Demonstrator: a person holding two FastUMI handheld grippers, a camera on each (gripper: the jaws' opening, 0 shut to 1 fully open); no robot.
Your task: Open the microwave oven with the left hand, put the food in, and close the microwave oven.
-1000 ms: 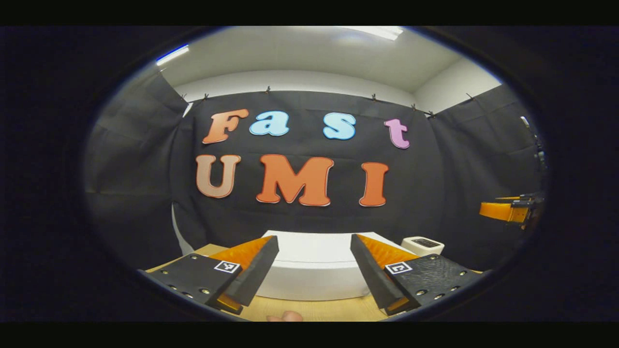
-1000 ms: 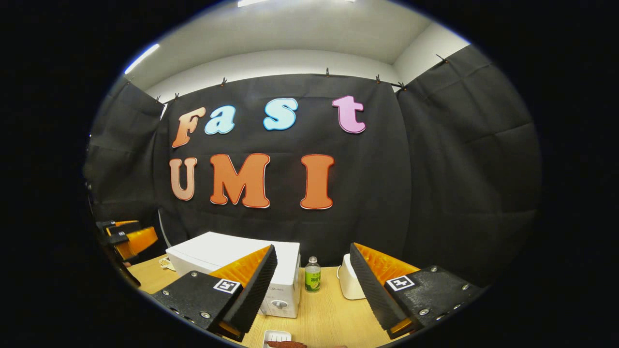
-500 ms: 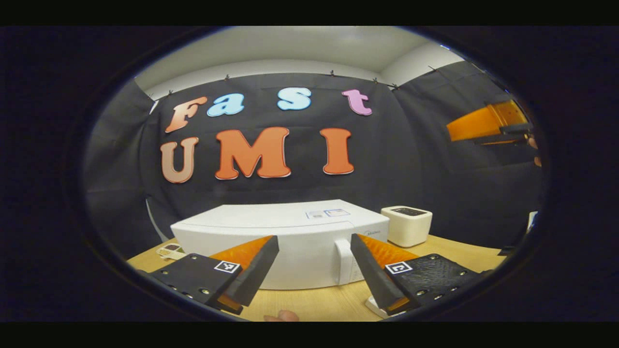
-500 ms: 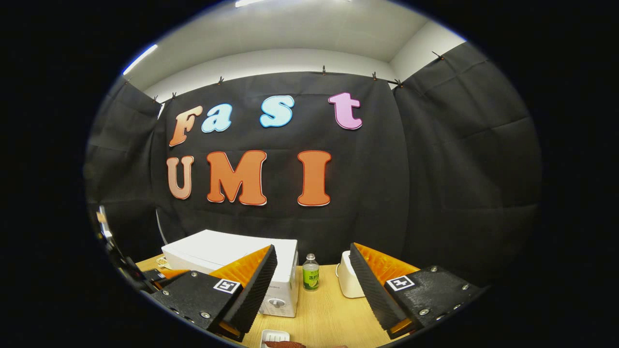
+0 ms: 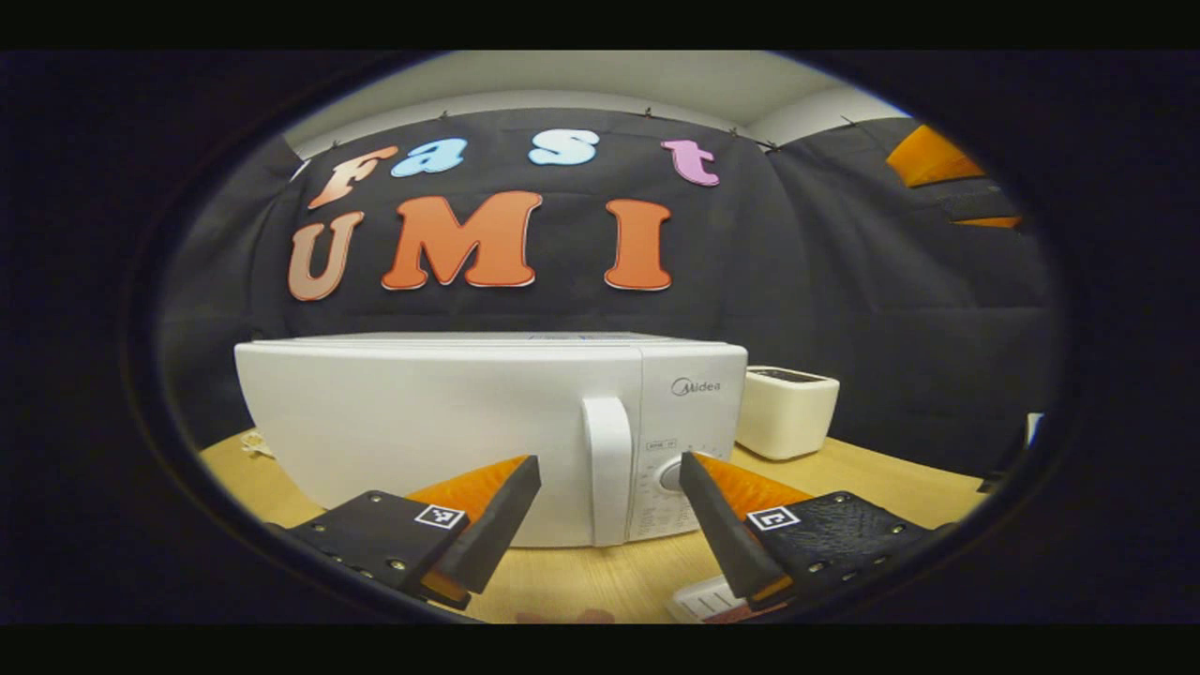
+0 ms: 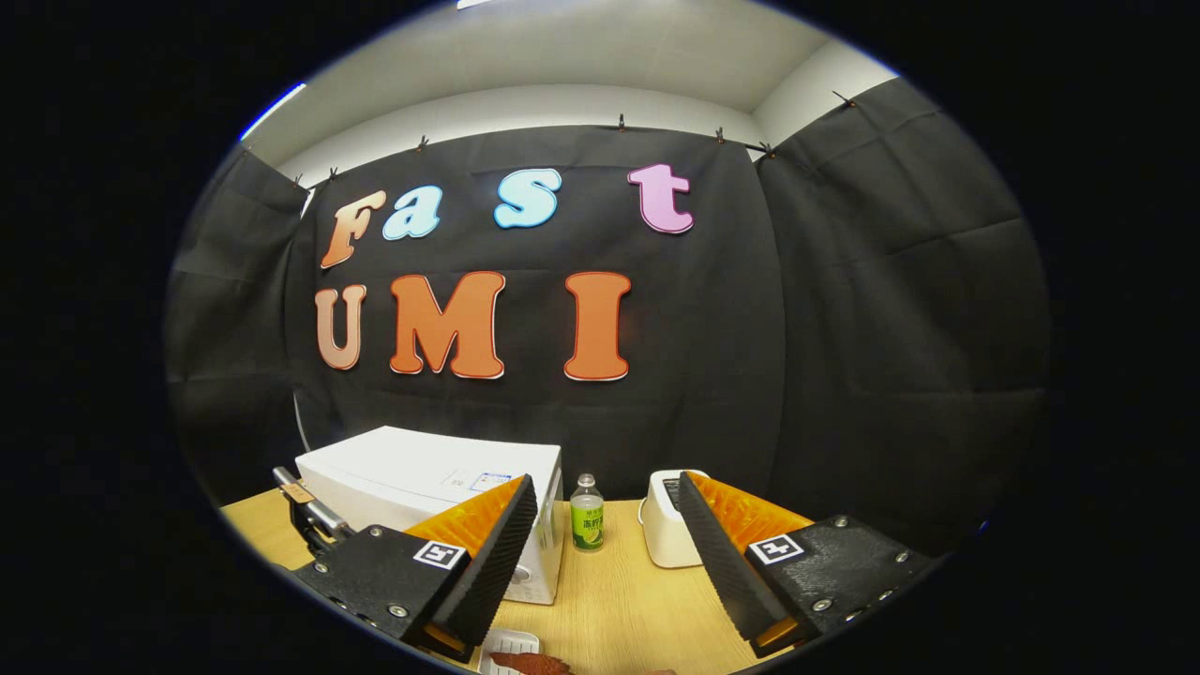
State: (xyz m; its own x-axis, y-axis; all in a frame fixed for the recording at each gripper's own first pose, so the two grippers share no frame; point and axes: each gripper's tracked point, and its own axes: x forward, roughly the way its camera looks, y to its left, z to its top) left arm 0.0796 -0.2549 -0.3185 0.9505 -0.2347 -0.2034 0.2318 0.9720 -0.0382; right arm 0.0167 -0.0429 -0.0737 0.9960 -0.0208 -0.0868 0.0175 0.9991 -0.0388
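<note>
Food: reddish-brown piece on a white tray, both cut by the lower edge of the right gripper view; kind not discernible. Microwave oven: panel markings beside the dial too small to read.

right gripper: jaws spread, nothing between them | microwave oven: behind left jaw, door closed | bottle: upright, beyond the gap between jaws | toaster: behind right jaw | food on small tray: below jaws, on bench
</note>
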